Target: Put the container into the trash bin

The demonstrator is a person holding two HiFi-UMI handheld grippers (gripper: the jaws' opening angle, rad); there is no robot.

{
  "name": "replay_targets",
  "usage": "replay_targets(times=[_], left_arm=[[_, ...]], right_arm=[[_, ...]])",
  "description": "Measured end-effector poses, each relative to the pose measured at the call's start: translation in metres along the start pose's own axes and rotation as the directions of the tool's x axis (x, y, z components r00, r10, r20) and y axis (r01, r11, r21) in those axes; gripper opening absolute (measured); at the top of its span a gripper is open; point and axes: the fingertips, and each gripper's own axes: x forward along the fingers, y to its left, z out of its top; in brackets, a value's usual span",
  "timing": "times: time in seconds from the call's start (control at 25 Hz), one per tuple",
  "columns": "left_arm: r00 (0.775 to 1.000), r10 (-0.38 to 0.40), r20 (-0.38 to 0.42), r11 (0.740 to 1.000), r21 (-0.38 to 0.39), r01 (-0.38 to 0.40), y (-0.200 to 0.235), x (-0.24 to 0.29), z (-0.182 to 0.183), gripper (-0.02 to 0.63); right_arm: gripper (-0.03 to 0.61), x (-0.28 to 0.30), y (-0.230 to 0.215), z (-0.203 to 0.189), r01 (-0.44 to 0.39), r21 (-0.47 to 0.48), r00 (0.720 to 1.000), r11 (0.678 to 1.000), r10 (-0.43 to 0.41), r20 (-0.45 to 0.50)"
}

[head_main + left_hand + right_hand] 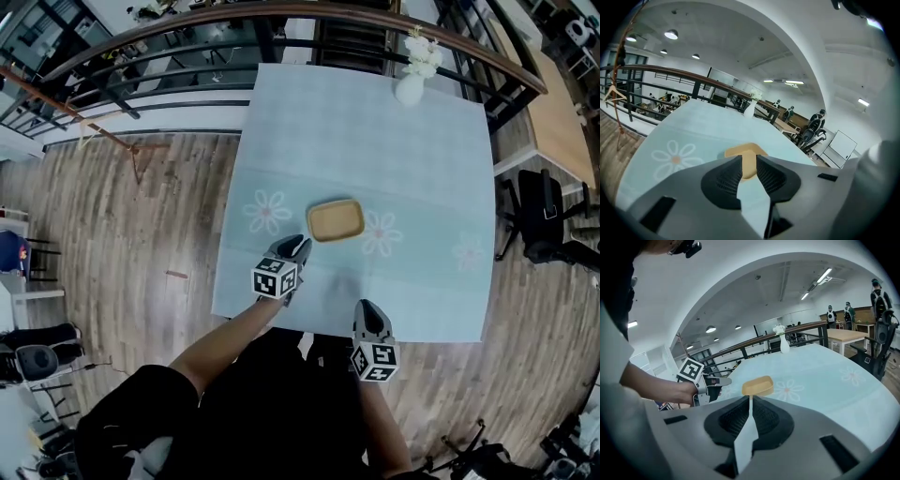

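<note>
One tan container [335, 220] lies mid-table [375, 131], ungrasped. Left gripper [299, 247]: jaws parted, just short of it. Right gripper [367, 306]: clenched, empty. Step: approach. Next: straddle the rim and close.

One tan container [335, 220] is counted on one pale blue worktop [375, 141]. Three daisy prints [267, 212] are counted on it. One white vase [410, 89] of flowers is seen at its far edge. Two grippers are counted, the left gripper [298, 247] and the right gripper [367, 307], each fitted with one marker cube [275, 279]. One black office chair [548, 220] is seen beside the worktop.
</note>
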Motion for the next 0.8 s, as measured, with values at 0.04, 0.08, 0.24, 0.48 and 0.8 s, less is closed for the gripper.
replay_targets(times=[0.04, 0.08, 0.24, 0.48, 0.8], left_arm=[[1.000, 0.016, -0.013, 1.000, -0.008, -0.016, 0.004, 0.007, -0.001, 0.089], [0.999, 0.031, -0.028, 0.999, -0.016, -0.031, 0.008, 0.014, -0.003, 0.097], [0.993, 0.076, -0.091, 0.993, -0.081, -0.084, 0.025, 0.045, -0.016, 0.122], [0.975, 0.140, -0.171, 0.979, -0.123, -0.162, 0.041, 0.071, -0.038, 0.124], [0.929, 0.254, -0.269, 0.961, -0.040, -0.274, 0.056, 0.088, -0.057, 0.124]], right_arm=[[0.044, 0.003, -0.006, 0.002, 0.000, 0.001, 1.000, 1.000, 0.000, -0.007], [0.044, 0.006, -0.014, 0.003, 0.006, 0.002, 1.000, 1.000, -0.006, -0.019], [0.044, 0.014, -0.046, 0.007, 0.043, 0.013, 0.997, 0.999, -0.042, -0.067], [0.044, 0.020, -0.070, 0.002, 0.031, 0.010, 0.995, 0.999, -0.030, -0.097], [0.044, 0.027, -0.095, 0.004, -0.018, 0.011, 0.994, 1.000, 0.019, -0.110]])
